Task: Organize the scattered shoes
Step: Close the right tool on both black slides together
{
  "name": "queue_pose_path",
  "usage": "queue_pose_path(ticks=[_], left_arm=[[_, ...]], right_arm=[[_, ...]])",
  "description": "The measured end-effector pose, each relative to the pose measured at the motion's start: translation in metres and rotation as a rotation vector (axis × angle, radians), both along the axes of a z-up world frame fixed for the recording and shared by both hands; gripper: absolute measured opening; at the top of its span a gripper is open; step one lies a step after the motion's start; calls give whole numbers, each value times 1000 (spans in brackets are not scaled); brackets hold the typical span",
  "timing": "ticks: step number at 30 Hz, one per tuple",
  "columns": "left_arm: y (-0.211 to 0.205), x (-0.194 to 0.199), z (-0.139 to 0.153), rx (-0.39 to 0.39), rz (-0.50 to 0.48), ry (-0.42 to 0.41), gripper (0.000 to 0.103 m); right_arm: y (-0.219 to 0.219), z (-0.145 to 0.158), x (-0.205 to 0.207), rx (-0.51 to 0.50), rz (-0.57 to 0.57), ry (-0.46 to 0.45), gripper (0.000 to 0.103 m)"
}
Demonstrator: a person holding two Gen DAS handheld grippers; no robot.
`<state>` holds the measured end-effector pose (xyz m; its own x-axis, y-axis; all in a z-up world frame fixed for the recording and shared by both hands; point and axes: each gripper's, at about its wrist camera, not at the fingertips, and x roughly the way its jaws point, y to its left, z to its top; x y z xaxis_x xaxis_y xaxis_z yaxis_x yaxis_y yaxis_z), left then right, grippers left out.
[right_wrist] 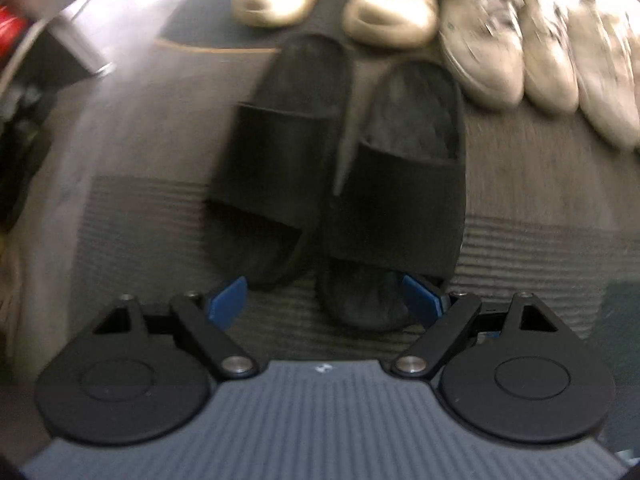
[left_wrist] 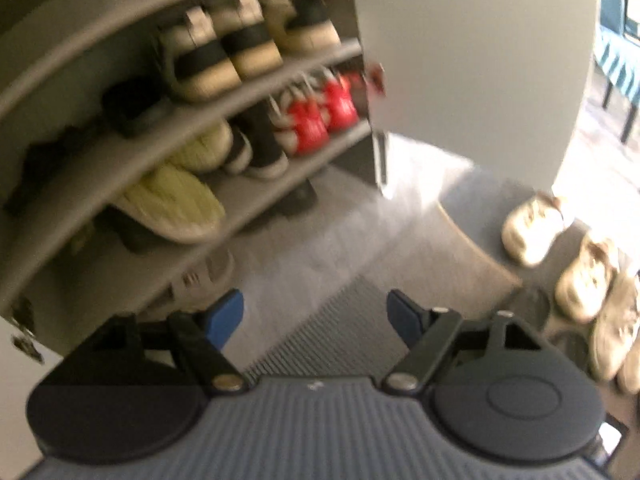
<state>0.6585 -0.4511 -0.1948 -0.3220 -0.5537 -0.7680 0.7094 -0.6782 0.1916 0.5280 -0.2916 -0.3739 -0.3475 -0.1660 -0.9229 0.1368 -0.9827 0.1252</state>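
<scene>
Two black slide sandals lie side by side on the mat in the right wrist view, the left one and the right one. My right gripper is open just above the near end of the right sandal, whose tip lies between the blue pads. Beyond them stands a row of pale sneakers. In the left wrist view my left gripper is open and empty over the floor, facing a grey shoe rack. The rack holds beige-and-black shoes, red sneakers and yellow-green shoes.
A grey ribbed mat covers the floor under the sandals. Pale sneakers line the right edge of the left wrist view. The rack's grey side panel rises at the right of the shelves. Bare grey floor lies before the rack.
</scene>
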Motion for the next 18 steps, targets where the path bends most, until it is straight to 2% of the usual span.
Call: queue_pose_path(ticks=[2,5,7,11,14,18], left_arm=[[1,0,-9,1,1,6,80],[-2,-3,-22,54,19,10,80],[-5,-3,-31,50,20,-17,80],[-13,-2,-36,116,30,-40,80],[-13,0,-39,125,18,-56,80],[-20,1,-45,162,32,-70,80]], right_arm=[[-6,-17,7,2,-16,26,87],[-15,-42,17,5,-40,65,87],[-22,-59,24,7,-56,91,90],[-33,-91,37,9,-91,141,90],[-37,-95,46,-10,-146,149,87],[-35,-107,42,33,-253,176,87]])
